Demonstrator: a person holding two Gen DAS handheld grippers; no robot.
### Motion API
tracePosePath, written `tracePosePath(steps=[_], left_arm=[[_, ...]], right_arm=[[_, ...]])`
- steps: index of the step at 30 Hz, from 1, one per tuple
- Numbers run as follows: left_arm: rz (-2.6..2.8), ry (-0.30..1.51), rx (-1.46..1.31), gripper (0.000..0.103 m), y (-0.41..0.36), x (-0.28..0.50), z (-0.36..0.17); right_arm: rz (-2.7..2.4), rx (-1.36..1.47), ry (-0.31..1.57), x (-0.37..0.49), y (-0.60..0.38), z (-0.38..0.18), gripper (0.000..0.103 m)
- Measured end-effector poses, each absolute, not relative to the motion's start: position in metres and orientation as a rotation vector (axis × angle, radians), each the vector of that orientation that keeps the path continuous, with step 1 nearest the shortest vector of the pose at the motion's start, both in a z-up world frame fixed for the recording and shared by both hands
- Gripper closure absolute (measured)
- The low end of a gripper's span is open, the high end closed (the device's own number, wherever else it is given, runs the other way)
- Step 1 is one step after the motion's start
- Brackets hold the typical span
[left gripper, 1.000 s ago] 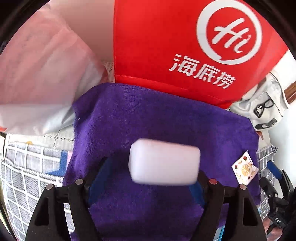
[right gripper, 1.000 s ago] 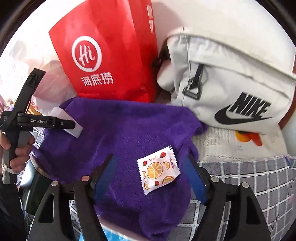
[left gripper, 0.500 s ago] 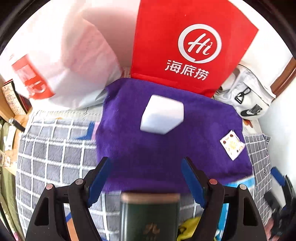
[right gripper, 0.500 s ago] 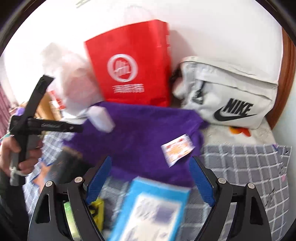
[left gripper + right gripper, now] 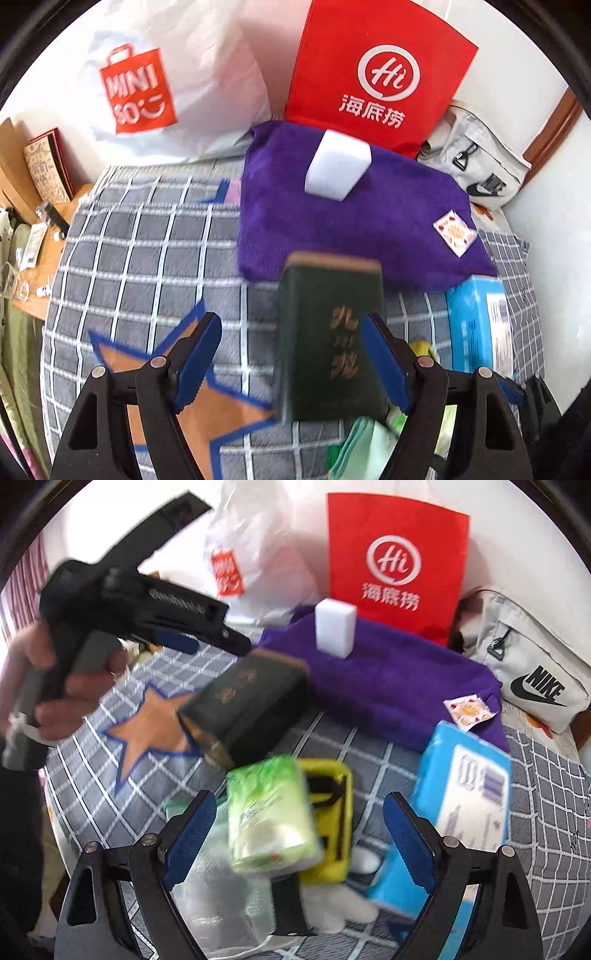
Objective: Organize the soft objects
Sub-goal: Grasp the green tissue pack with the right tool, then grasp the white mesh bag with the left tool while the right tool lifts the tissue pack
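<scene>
Both your grippers, left (image 5: 291, 354) and right (image 5: 299, 834), are spread and hold nothing, while the sponge (image 5: 338, 166) rests on the towel (image 5: 369, 221).

Purple towel (image 5: 354, 221) under a white sponge (image 5: 338, 166); dark green box (image 5: 328, 339) with gold lettering; grey bedspread (image 5: 147, 251) with white grid; red bag (image 5: 376, 74), white logo.

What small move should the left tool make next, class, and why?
Probably close on the dark green pack. The left tool is open, the pack sits between its blue pads, and the white sponge already rests on the purple towel.
</scene>
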State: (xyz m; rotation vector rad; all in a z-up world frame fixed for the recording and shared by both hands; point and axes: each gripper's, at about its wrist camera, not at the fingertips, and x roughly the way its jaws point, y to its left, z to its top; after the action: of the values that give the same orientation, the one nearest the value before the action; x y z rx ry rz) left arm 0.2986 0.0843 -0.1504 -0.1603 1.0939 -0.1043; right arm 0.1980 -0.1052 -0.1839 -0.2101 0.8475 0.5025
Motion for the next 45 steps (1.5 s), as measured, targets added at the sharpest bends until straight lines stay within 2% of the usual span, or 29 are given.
tracePosePath(steps=[5, 6, 8, 9, 23, 40, 43, 45], left_arm=[[-0.123, 1.101, -0.185, 0.026, 0.092, 0.278, -0.158], [-0.125, 1.105, -0.186, 0.026, 0.092, 0.275, -0.159], [-0.124, 1.109, -0.182, 0.026, 0.094, 0.267, -0.162], [-0.120, 1.110, -0.180, 0.026, 0.095, 0.264, -0.164], [-0.143, 1.146, -0.199, 0.026, 0.071, 0.216, -0.183], [-0.205, 1.160, -0.158, 0.030, 0.013, 0.174, -0.187], [-0.210, 1.173, -0.143, 0.034, 0.001, 0.172, -0.194], [-0.209, 1.178, -0.138, 0.042, -0.004, 0.172, -0.198]], right_arm=[[0.393, -0.379, 0.854, 0.197, -0.082, -0.204, 0.012], [0.371, -0.405, 0.852, 0.199, -0.081, -0.207, 0.015], [0.390, -0.383, 0.848, 0.197, -0.082, -0.207, 0.036], [0.415, -0.337, 0.861, 0.197, -0.085, -0.204, 0.051], [0.424, -0.007, 0.757, 0.155, -0.161, -0.154, 0.050], [0.363, -0.007, 0.851, 0.113, -0.232, -0.210, 0.050], [0.363, 0.009, 0.860, 0.112, -0.236, -0.217, 0.050], [0.366, 0.013, 0.859, 0.110, -0.237, -0.219, 0.050]])
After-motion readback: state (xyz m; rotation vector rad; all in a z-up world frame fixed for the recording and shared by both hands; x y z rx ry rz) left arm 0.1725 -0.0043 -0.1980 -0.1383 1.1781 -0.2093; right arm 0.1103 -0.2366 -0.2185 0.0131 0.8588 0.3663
